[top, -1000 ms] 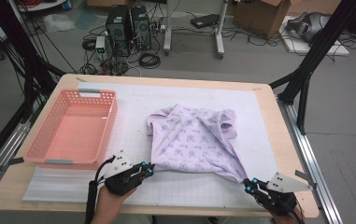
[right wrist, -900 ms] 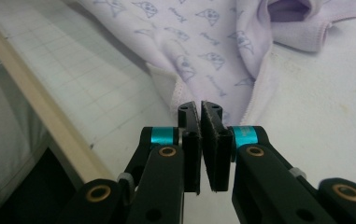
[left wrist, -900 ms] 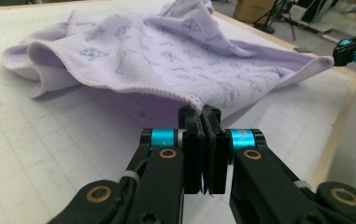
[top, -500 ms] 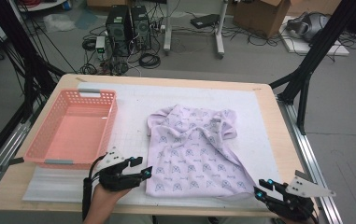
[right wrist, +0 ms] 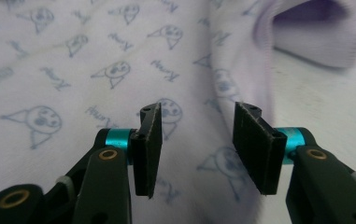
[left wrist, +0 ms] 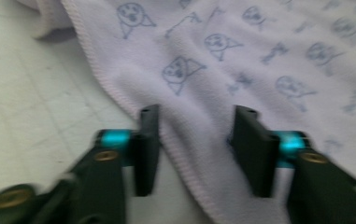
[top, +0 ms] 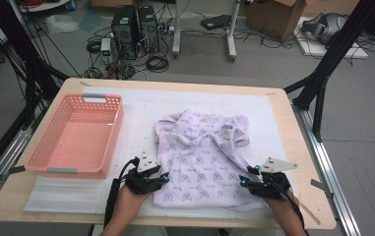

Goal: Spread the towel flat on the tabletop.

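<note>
Both tongs are sitting over the near edge of the shirt [top: 202, 160], which is lying spread flat on the table [top: 293, 123] in front of me. I am holding the left tongs [top: 164, 178] at the shirt's near left corner; their jaws have just been closing in but are standing apart, with the hem [left wrist: 166, 135] running up between them and no pad pressing on it. In the left gripper view the white mat [left wrist: 35, 107] is showing off to the left of the jaws, and printed cloth is stretching away ahead and to the right.

I am holding the right tongs [top: 246, 178] at the shirt's near right side; their jaws have just been opening and are standing about half apart over the cloth, gripping nothing. In the right gripper view a fold [right wrist: 234, 79] of the shirt is running ahead between the jaws, and a sleeve [right wrist: 316, 37] is lying beyond them to the right.

Well off to the left of the left tongs, a pink basket [top: 42, 157] is resting on the mat.
</note>
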